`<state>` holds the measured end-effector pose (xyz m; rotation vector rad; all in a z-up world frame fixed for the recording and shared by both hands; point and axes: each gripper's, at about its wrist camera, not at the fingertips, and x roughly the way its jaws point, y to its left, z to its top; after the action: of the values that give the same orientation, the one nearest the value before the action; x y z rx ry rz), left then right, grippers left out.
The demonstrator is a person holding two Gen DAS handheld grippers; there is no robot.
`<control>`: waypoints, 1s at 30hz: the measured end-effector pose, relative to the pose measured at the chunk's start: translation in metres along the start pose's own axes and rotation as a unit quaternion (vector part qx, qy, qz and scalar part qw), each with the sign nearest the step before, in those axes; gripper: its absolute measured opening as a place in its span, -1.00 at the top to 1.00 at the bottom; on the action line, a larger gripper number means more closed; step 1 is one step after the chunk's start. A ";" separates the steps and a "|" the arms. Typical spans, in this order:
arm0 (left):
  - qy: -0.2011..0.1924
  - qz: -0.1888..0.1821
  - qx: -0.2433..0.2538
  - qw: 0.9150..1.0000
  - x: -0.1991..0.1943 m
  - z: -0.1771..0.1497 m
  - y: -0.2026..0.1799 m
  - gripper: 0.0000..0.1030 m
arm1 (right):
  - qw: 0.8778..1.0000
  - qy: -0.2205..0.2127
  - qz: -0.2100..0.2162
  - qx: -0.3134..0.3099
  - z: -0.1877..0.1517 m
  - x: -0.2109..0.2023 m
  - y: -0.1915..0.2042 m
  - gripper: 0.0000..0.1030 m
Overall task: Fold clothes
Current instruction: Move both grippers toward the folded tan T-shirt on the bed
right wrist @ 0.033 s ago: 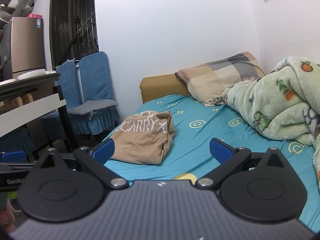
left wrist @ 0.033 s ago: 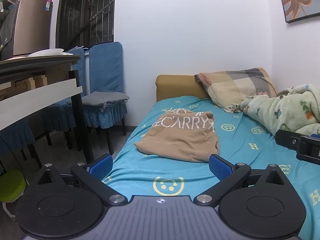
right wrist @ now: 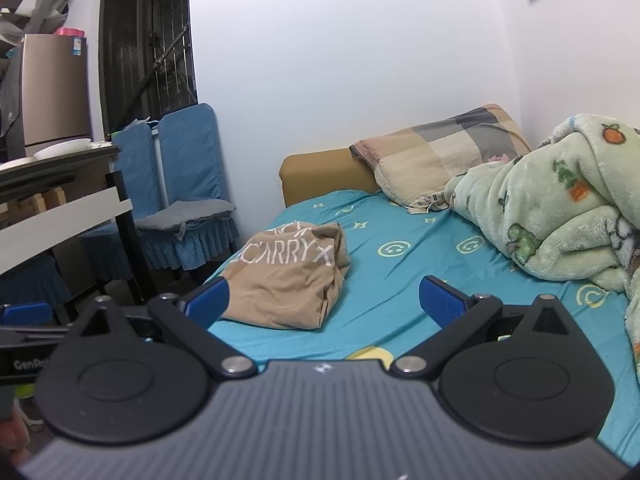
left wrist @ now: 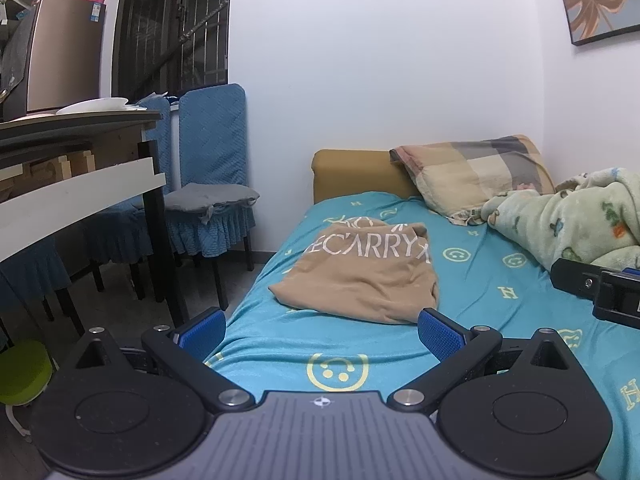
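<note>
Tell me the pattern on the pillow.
The pillow is checked in beige, tan and grey; clearest in the right wrist view.

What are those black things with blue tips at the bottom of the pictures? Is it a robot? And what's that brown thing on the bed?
It isn't a robot. A person holds a grabbing tool in each hand, and each tool has a little camera looking forward along its two fingers. So one picture comes from the left gripper, the other from the right gripper. The blue tips are the finger pads. Both grippers are wide open and hold nothing.

The brown thing is a tan garment with white letters, lying bunched up on the turquoise bed sheet, waiting to be folded. Further back lie a checked pillow and a fluffy green blanket. Beside the bed stand blue-covered chairs and a table. At the right edge of the left picture, the black piece is part of the other gripper.
</note>
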<state>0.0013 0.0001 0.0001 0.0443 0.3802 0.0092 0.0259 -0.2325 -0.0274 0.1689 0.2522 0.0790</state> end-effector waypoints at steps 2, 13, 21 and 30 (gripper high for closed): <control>0.001 0.000 0.002 1.000 0.002 0.001 0.000 -1.00 | 1.000 0.001 0.000 -0.002 0.000 0.000 0.000 -1.00; -0.003 -0.001 0.014 1.000 0.000 -0.002 -0.007 -1.00 | 1.000 0.006 0.001 -0.007 0.001 -0.001 0.003 -1.00; -0.003 -0.001 0.015 1.000 0.000 -0.004 -0.006 -1.00 | 1.000 -0.001 0.008 0.008 0.000 -0.002 -0.001 -1.00; -0.024 -0.001 0.025 0.999 -0.008 0.002 -0.003 -1.00 | 1.000 0.011 0.011 0.020 0.005 -0.009 -0.004 -1.00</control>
<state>-0.0053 -0.0034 0.0049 0.0934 0.3329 -0.0028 0.0191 -0.2376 -0.0213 0.2099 0.2732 0.0969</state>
